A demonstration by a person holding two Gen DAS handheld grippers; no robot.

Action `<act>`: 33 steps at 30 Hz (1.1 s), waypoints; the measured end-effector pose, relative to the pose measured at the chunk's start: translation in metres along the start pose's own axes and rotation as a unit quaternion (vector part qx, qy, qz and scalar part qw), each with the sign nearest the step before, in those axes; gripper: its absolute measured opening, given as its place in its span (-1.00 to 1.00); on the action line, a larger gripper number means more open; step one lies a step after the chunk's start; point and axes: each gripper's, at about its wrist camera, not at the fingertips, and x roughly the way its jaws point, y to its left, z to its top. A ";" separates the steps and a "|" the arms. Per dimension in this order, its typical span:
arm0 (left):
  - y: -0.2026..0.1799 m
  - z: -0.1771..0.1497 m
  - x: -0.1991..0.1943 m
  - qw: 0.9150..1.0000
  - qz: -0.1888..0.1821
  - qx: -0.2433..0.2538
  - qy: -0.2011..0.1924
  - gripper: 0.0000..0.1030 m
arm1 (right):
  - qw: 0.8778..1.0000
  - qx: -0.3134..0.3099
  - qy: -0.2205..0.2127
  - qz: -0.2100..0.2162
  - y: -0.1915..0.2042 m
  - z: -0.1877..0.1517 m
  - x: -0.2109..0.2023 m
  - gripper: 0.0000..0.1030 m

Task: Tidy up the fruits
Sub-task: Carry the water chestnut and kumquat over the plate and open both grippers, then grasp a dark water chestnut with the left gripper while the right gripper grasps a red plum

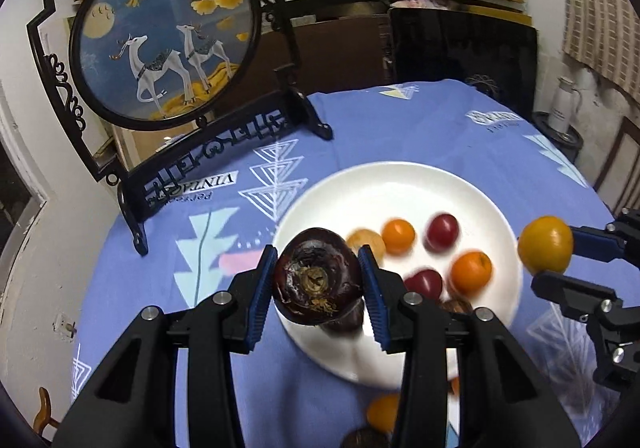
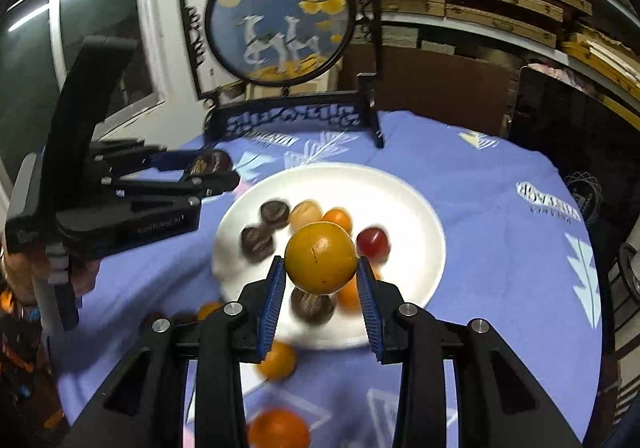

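a: left claw?
b: clamped on a dark brown fruit, centre of the left wrist frame, raised over the near-left rim of the white plate.
a: right claw?
b: gripping a yellow-orange fruit, mid-frame, above the plate.
a: rest?
b: orange, red and brown fruits blurred on the plate; a few orange ones on the blue tabletop, lower frame.
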 end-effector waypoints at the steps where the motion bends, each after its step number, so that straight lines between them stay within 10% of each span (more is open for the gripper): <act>1: 0.001 0.004 0.007 1.000 0.004 -0.003 0.003 -0.21 | 1.000 0.007 -0.002 0.000 -0.003 0.005 0.005 -0.29; 18: -0.012 0.012 0.076 0.999 0.017 0.008 0.044 -0.17 | 0.999 0.030 0.025 -0.029 -0.030 0.029 0.088 -0.28; 25: -0.010 0.007 0.069 0.999 0.032 0.012 0.029 0.29 | 0.999 0.031 0.029 -0.025 -0.030 0.020 0.079 -0.08; 33: -0.009 -0.009 0.039 0.999 0.026 0.019 0.016 0.31 | 0.999 0.018 0.032 -0.030 -0.018 -0.004 0.043 0.03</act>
